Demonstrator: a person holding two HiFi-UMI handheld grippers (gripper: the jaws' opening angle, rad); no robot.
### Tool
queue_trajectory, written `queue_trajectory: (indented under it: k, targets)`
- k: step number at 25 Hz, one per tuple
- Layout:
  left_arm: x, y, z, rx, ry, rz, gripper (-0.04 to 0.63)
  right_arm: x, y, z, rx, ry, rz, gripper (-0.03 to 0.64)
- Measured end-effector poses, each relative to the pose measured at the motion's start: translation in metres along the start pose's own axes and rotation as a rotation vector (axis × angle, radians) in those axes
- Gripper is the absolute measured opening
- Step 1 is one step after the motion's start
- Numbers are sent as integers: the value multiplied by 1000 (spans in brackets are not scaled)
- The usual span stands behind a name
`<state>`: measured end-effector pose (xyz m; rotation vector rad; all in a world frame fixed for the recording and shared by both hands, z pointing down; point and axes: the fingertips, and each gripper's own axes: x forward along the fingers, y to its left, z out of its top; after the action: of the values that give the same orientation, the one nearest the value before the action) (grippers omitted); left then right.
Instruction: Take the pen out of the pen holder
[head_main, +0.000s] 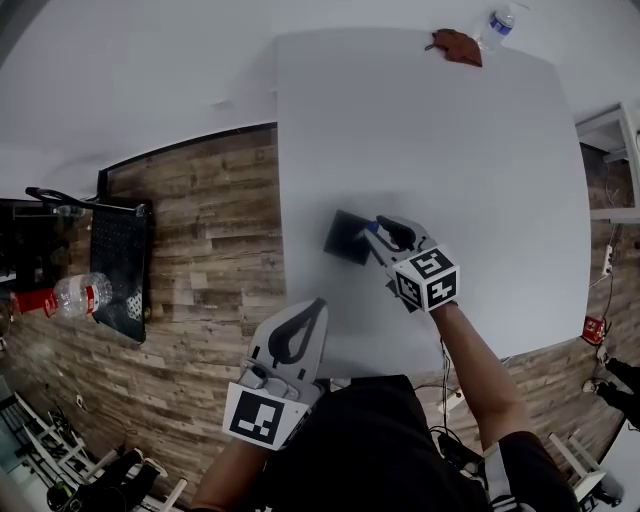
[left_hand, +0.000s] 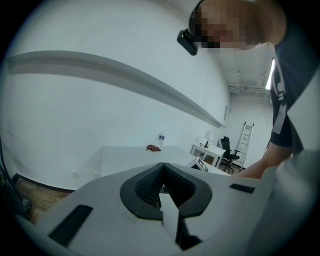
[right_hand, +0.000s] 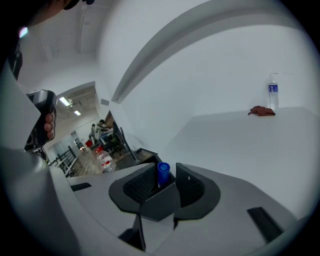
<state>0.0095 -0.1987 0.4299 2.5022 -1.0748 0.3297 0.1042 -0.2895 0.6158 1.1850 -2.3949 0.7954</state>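
Now the right tool pinches the blue pen standing in the dark pen holder on the white surface, so a straight lift clear of the rim seems next, while the left tool hangs pressed together and empty.

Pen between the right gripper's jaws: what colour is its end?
Blue; the pen shows best in the right gripper view.

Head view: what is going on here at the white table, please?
A person works with two handheld grippers. The right gripper is shut on the blue pen, which stands in the dark pen holder on the white table. The left gripper is shut and empty, near the person's body.
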Motion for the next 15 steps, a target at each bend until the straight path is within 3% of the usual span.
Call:
queue_trajectory:
  k: [15]
  targets:
    - [-2, 6, -1, -11, -4, 28, 8, 7, 5, 2, -169, 37, -54, 95]
